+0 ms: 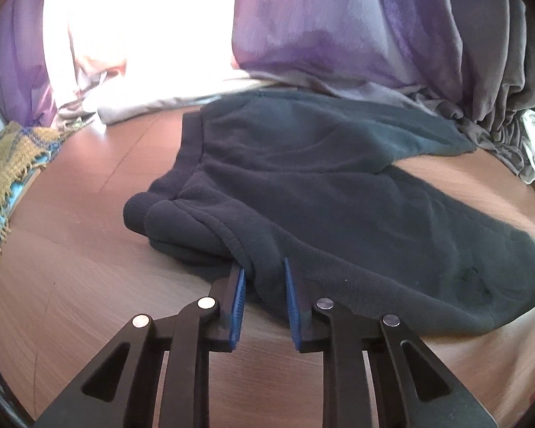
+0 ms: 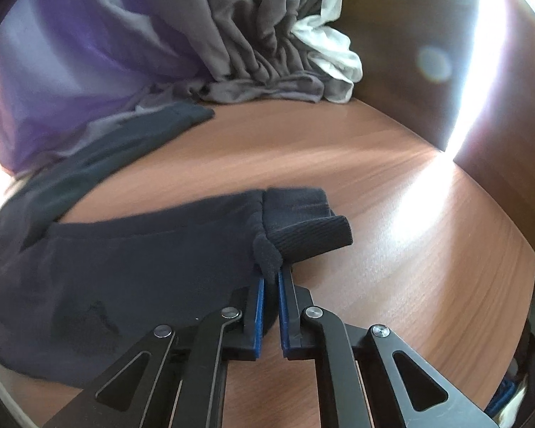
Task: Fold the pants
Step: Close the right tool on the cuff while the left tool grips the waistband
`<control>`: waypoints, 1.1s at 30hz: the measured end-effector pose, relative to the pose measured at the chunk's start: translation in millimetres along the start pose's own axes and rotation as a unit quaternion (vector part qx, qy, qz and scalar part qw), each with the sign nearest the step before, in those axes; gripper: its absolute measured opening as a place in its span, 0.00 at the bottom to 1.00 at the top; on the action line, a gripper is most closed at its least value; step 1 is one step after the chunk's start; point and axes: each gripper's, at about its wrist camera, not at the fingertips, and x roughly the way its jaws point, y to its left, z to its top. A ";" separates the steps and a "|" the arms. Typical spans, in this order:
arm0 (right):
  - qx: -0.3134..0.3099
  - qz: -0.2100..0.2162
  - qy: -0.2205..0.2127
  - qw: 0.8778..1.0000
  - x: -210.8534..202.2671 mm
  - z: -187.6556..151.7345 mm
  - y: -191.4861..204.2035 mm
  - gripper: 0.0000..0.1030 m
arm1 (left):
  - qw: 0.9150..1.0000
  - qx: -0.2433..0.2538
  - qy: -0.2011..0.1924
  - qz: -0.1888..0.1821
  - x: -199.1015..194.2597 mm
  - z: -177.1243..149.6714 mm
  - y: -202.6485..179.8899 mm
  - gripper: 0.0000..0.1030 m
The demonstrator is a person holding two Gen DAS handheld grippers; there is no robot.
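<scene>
Plainly, the pants (image 1: 321, 192) are dark navy sweatpants of thick, fleecy knit, lying crumpled on the brown wooden table (image 1: 71, 249), in front of a heap of purple cloth (image 1: 339, 28) and grey cloth (image 2: 267, 53). At the left of the left wrist view a yellow and blue woven cloth (image 1: 7, 178) with a fringe hangs over the table's edge. Next comes the waistband end of the pants, bunched into rolled folds, and the left gripper (image 1: 264, 274) is clamped on a thick fold of that fabric, its blue pads (image 1: 237, 306) pressing the cloth from both sides. Farther right the legs spread flat across the wood, with a faint dark mark on the near leg that is too dim to read as writing. In the right wrist view the leg runs to a ribbed cuff (image 2: 310, 239), which stands slightly raised, and the right gripper (image 2: 270, 278) is pinched nearly together on a small nub of fabric just beside that cuff. A white cloth (image 2: 331, 50) lies behind the grey heap.
</scene>
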 end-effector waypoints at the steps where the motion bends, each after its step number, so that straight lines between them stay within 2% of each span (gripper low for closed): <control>1: 0.000 0.003 -0.003 1.000 -3.2 1.6 0.3 0.07 | 1.000 -0.001 -0.004 -0.001 -3.0 1.0 0.9 0.20; 8: -0.003 0.031 -0.047 0.998 -44.7 15.9 6.5 0.07 | 0.999 -0.005 -0.032 -0.012 -26.4 8.9 11.3 0.19; 25: 0.017 0.076 -0.117 0.990 -140.1 30.4 5.8 0.07 | 0.998 -0.007 -0.053 -0.032 -100.6 13.2 32.6 0.18; 29: 0.024 0.084 -0.128 0.988 -146.3 42.2 8.9 0.07 | 0.998 -0.011 -0.045 -0.035 -97.3 20.7 31.7 0.18; 33: 0.038 0.106 -0.136 0.984 -144.8 62.6 16.5 0.07 | 0.998 -0.012 -0.052 -0.032 -96.2 36.4 28.6 0.18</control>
